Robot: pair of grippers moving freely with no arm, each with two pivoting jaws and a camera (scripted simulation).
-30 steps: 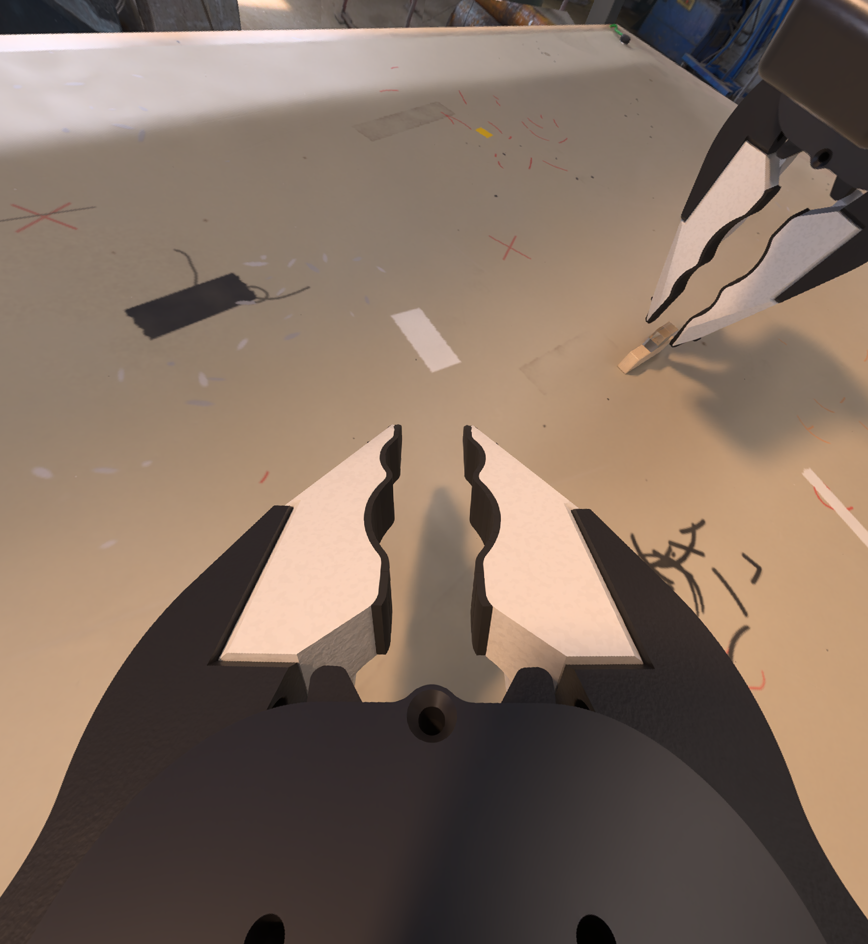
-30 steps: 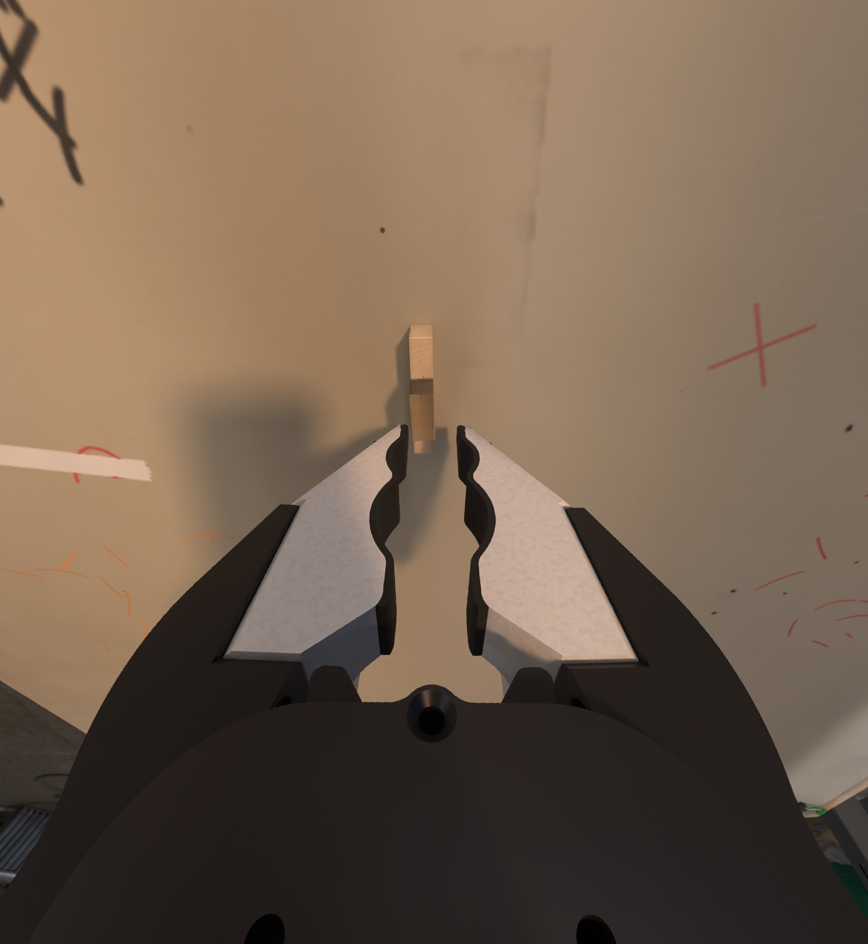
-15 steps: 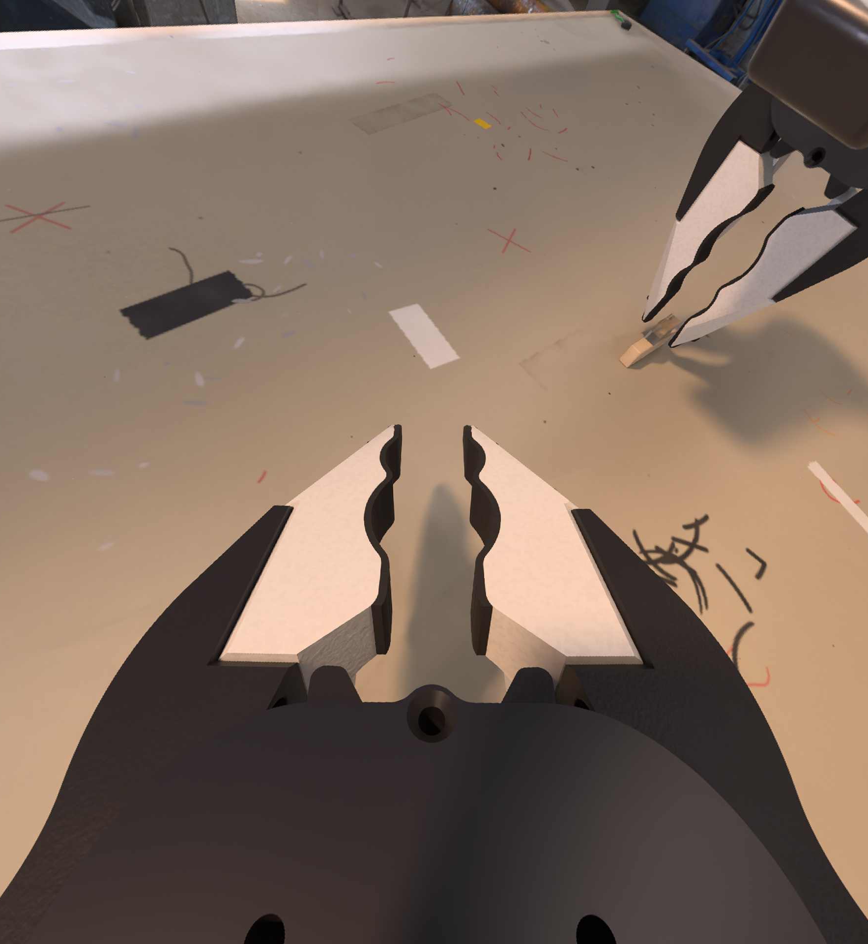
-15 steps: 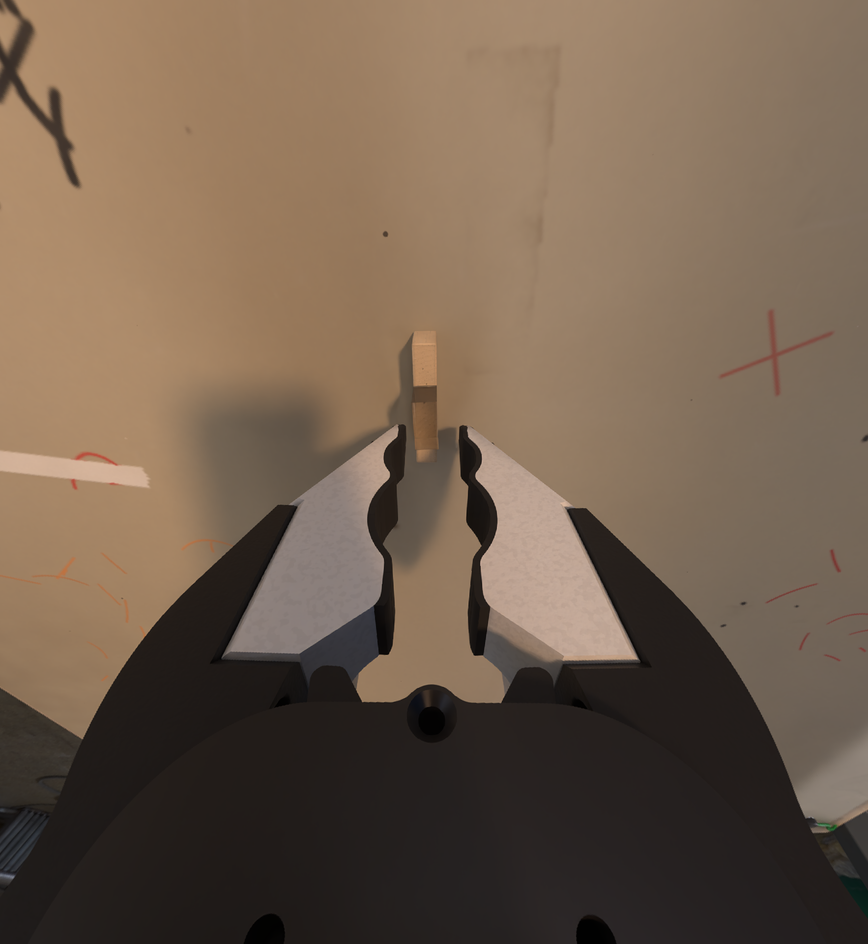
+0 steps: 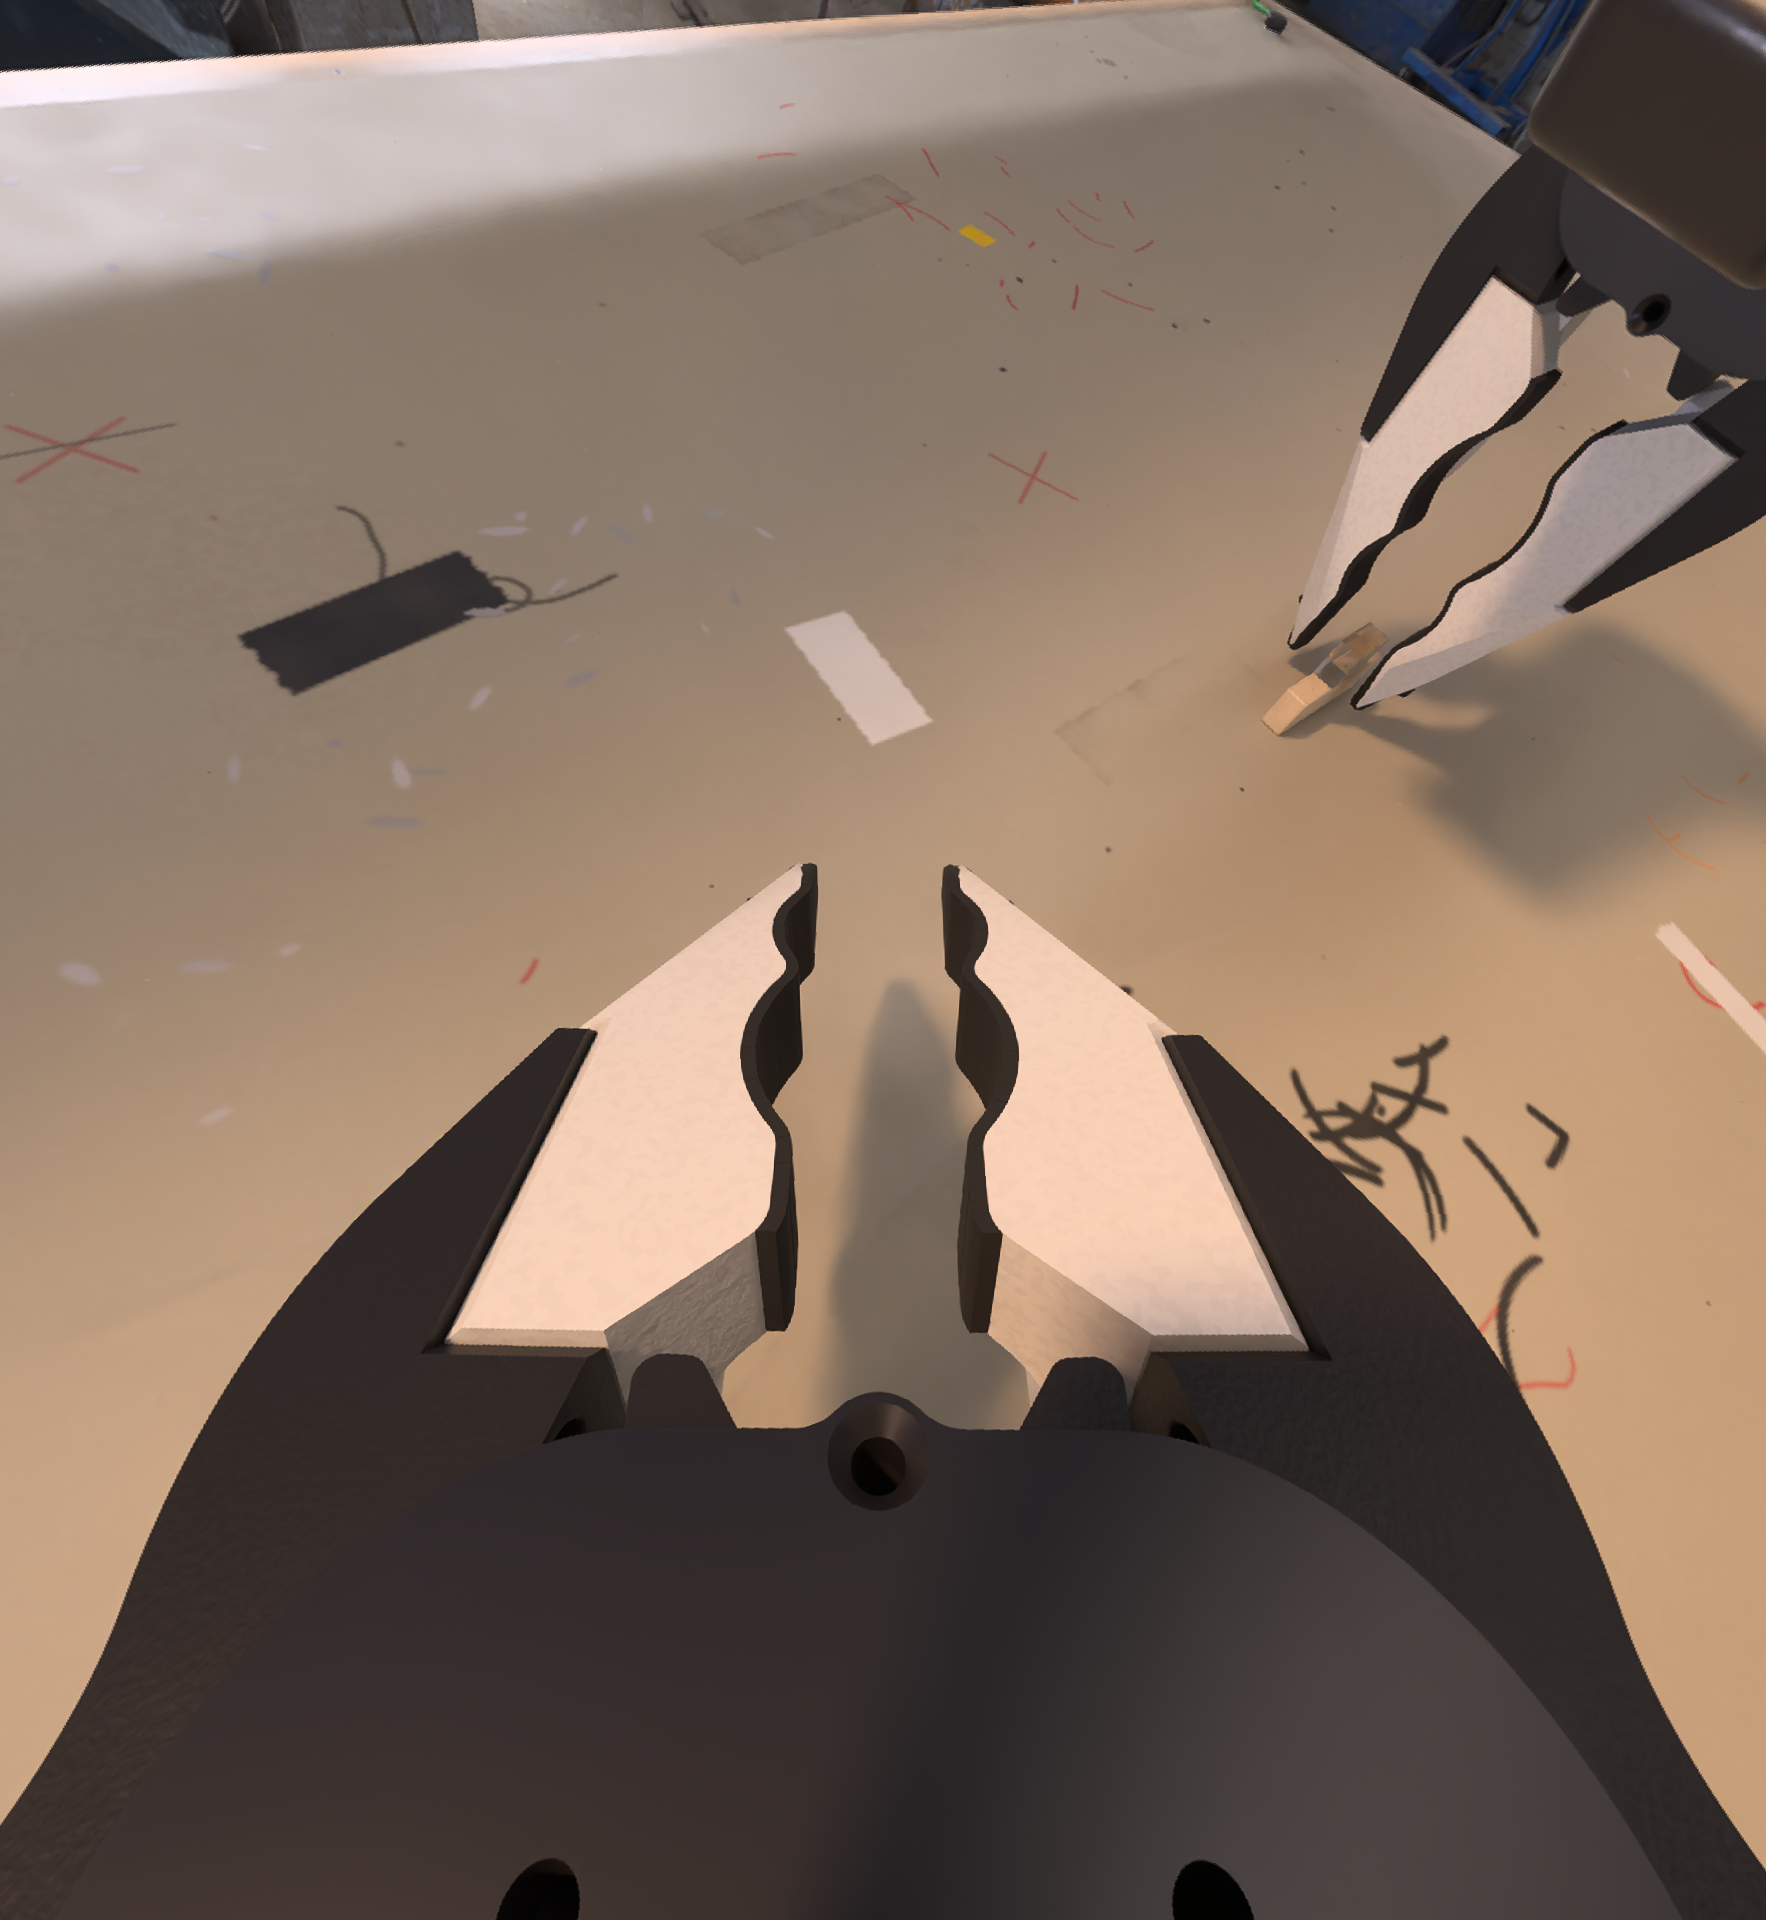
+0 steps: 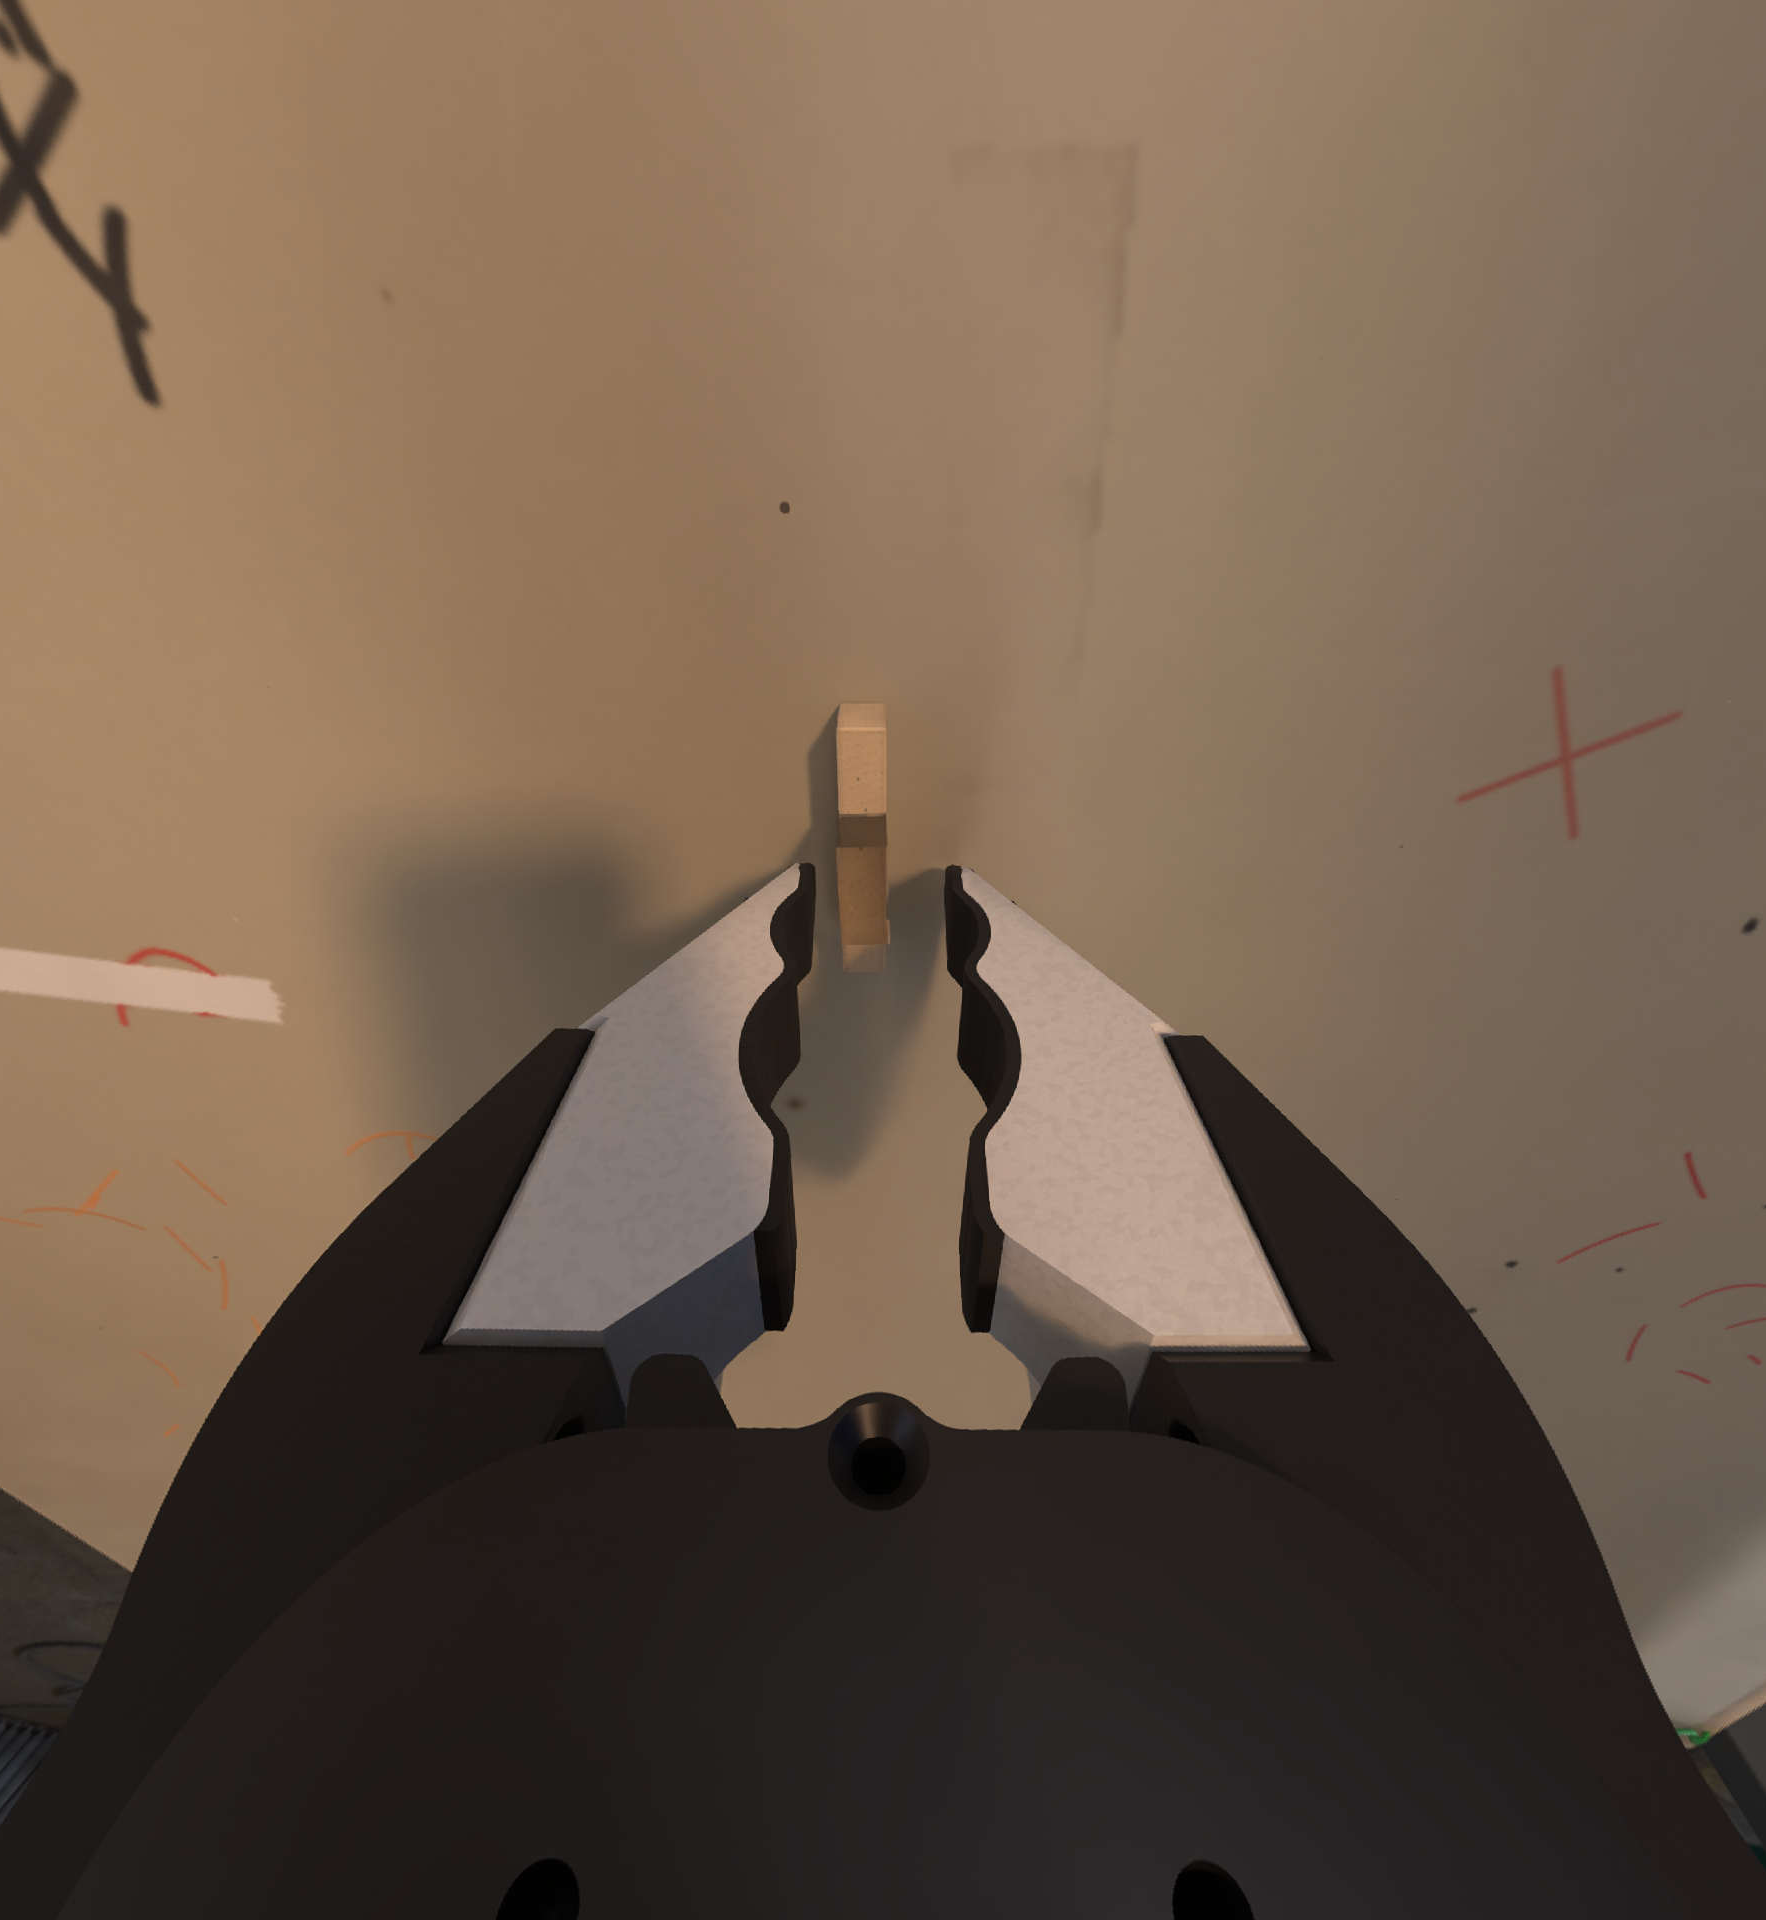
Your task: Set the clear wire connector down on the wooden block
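Wooden block (image 6: 861, 764) bears the clear wire connector (image 6: 863, 891) between the right gripper's (image 6: 879, 871) parted, empty fingers.

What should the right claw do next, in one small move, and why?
Probably draw the right claw straight back without closing: the clear wire connector already seems to lie on the wooden block, and the open fingers flank both, so a sideways move could knock it off.

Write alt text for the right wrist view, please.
The right tongs, open, point down at a small wooden block on a tan table, the clear wire connector lying on the block between the tips.
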